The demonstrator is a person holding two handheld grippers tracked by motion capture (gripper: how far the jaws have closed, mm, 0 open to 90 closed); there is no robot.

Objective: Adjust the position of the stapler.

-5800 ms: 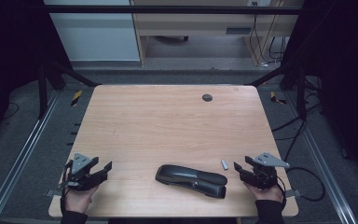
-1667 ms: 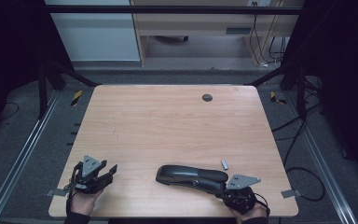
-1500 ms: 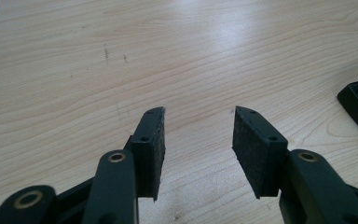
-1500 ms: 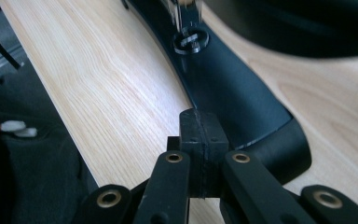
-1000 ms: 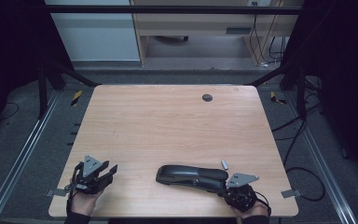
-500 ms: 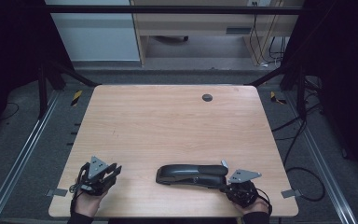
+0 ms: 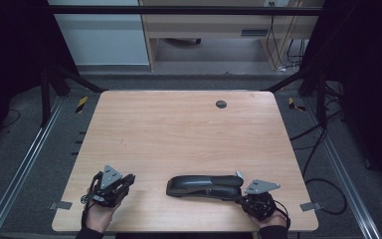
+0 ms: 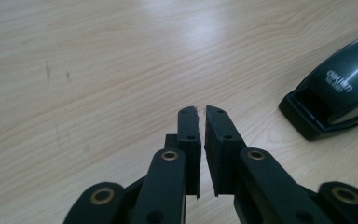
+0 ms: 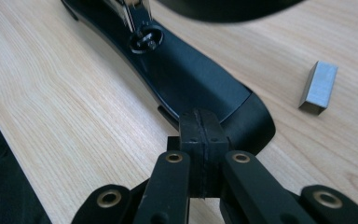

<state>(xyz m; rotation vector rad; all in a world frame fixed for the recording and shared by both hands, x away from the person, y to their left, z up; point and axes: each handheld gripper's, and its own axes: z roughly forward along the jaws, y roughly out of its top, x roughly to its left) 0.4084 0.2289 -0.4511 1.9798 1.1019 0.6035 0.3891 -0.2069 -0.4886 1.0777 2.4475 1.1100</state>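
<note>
Stapler: the long black stapler (image 7: 205, 185) lies flat near the near edge of the surface (image 7: 189, 134), a little right of the middle, its length running along that edge.
Staples: a small silvery block of staples (image 9: 318, 87) sits on the wood just beside the stapler's right end, apart from it; in the high view it is a mere glint.
Right tongs: the right tongs (image 9: 203, 130) are pressed together with nothing between them, tips at the stapler's rounded rear end. They look set there to brace or steady that end, by my reading.
Left tongs: the left tongs (image 8: 202, 122) have just been closing and now stand all but together, a hairline slit left, gripping nothing. They hover over bare wood near the left near corner, the stapler's open front off to the side, well apart.
Why so: one hand parks on the tool, the other waits free, likely to come in for the front end.
Hard to tell: whether the right tips truly touch the stapler's base or stop just short; the stapler's top arm is cut off at the upper edge of the right gripper view; both hands are partly cropped at the bottom of the high view.
</note>
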